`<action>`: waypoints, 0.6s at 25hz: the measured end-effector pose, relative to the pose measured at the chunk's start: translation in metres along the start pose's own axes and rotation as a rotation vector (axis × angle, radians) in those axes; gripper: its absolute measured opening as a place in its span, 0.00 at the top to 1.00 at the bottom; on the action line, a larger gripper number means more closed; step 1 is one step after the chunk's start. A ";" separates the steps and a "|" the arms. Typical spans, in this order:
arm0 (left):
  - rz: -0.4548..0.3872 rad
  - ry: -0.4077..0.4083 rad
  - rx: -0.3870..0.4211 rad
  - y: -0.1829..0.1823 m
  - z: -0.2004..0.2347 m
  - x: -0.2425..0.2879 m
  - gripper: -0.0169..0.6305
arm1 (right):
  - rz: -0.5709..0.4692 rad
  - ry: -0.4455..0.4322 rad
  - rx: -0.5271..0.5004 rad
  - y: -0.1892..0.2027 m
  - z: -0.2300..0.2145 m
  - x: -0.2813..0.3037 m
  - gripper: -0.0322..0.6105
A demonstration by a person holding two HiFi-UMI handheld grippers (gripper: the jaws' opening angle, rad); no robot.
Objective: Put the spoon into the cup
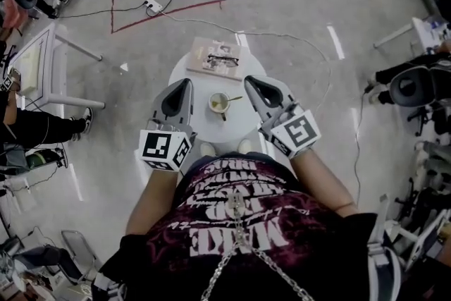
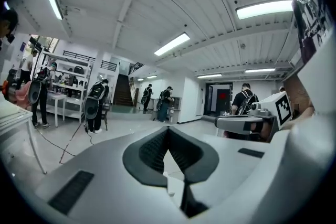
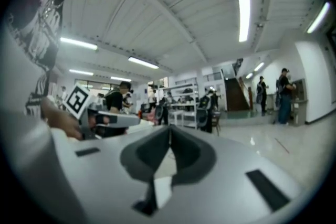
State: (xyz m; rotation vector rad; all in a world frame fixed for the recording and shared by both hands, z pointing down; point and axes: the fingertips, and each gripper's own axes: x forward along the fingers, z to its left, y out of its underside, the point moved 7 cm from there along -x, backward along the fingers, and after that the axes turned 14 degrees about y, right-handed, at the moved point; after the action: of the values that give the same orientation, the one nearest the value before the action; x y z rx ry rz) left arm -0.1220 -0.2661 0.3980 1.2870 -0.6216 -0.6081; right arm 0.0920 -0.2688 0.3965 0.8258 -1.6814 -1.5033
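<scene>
We hold the left tool [image 1: 184, 85] and the right tool [image 1: 249, 82] raised, each with its jaws pressed together on nothing. Below and between them the cup [image 1: 219, 104] stands on the round white desk [image 1: 211, 132], with the spoon [image 1: 233, 99] inside it, its handle leaning right. Beyond lies a booklet [image 1: 217, 57].

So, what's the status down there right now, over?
Both shut and empty: left tool, right tool, flanking the cup. The spoon already sits in it. Nothing in the way; book with glasses lies beyond.
</scene>
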 end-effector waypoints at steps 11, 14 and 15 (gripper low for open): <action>0.046 0.084 -0.043 0.015 0.005 -0.002 0.93 | 0.066 0.028 0.015 0.005 0.017 0.004 0.90; 0.048 0.106 -0.041 0.016 0.010 -0.005 0.93 | 0.069 0.037 0.008 0.003 0.026 0.007 0.90; 0.047 0.112 -0.041 0.016 0.012 -0.007 0.93 | 0.072 0.041 0.004 0.002 0.029 0.009 0.90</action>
State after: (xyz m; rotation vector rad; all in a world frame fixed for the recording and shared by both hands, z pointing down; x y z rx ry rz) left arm -0.1339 -0.2665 0.4151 1.2562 -0.5424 -0.5041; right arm 0.0628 -0.2606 0.3981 0.7847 -1.6668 -1.4263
